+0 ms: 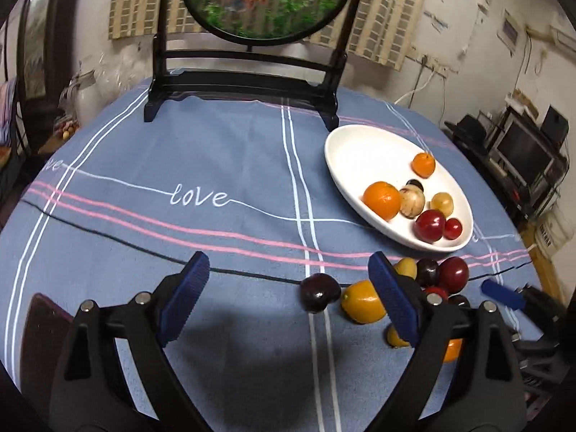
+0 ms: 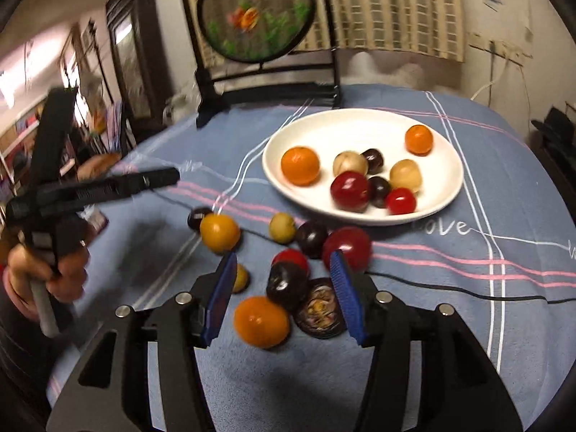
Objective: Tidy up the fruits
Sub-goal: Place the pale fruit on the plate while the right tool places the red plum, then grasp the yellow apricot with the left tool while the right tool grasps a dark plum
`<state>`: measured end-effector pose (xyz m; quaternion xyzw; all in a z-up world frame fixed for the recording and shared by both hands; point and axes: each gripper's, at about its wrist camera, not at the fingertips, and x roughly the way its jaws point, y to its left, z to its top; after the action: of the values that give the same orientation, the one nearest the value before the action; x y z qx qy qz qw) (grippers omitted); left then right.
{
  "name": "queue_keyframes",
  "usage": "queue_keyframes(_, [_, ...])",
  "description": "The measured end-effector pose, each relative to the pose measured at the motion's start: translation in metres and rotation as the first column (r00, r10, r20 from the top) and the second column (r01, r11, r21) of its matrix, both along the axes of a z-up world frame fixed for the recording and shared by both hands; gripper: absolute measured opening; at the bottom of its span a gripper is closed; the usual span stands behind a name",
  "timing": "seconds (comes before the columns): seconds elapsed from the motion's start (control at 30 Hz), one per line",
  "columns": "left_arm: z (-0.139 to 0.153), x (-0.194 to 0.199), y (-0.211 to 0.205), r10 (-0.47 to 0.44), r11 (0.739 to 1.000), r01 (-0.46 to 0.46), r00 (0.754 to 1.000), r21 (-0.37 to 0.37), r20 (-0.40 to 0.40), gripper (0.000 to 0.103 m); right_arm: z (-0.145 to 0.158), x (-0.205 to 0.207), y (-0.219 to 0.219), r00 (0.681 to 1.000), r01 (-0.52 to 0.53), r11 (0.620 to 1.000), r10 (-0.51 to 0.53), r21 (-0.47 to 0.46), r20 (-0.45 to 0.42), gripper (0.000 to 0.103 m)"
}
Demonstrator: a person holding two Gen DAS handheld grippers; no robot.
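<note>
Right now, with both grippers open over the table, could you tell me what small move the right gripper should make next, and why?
Probably ease the right gripper forward and down around the dark plum. Its jaws stand open with nothing held, that plum lies between the fingertips among the loose fruit, and the white plate beyond still has bare room.

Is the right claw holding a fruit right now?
No. The right claw is open with nothing between its pads, poised over the loose fruit pile on the tablecloth.
</note>
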<state>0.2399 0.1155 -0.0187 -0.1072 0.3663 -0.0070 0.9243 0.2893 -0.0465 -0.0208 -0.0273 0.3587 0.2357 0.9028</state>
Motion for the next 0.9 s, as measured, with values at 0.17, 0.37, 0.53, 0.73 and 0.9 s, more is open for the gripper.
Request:
queue_keyframes(0.17, [0.007,-0.008,-0.004,-0.016,1.000,0.016,0.999,0.010,0.030,0.092,-0.009,0.004,0.006,1.000,-0.010,0.999,0.009,-0.033,-0.016,0.043])
queue_keyframes(0.37, [0.010,-0.011,-0.011,-0.040,0.999,0.039,0.999,0.024,0.037,0.092,-0.017,0.007,0.011,1.000,-0.011,0.997,0.009,-0.073,-0.026,0.036])
queue_keyframes(0.53, [0.010,-0.011,-0.009,-0.035,0.999,0.035,0.999,0.019,0.040,0.092,-0.018,0.008,0.010,1.000,0.002,0.997,-0.004,-0.079,-0.023,0.027])
queue_keyframes(0.73, [0.002,-0.008,-0.024,-0.115,0.993,0.115,0.993,0.009,0.009,0.091,-0.006,0.014,-0.017,0.997,0.058,0.996,-0.054,0.066,-0.060,0.027])
queue_keyframes(0.9, [-0.007,-0.009,-0.059,-0.261,0.964,0.261,0.965,0.055,-0.018,0.065,0.000,0.013,-0.027,0.996,0.078,0.990,-0.072,0.114,-0.058,0.027])
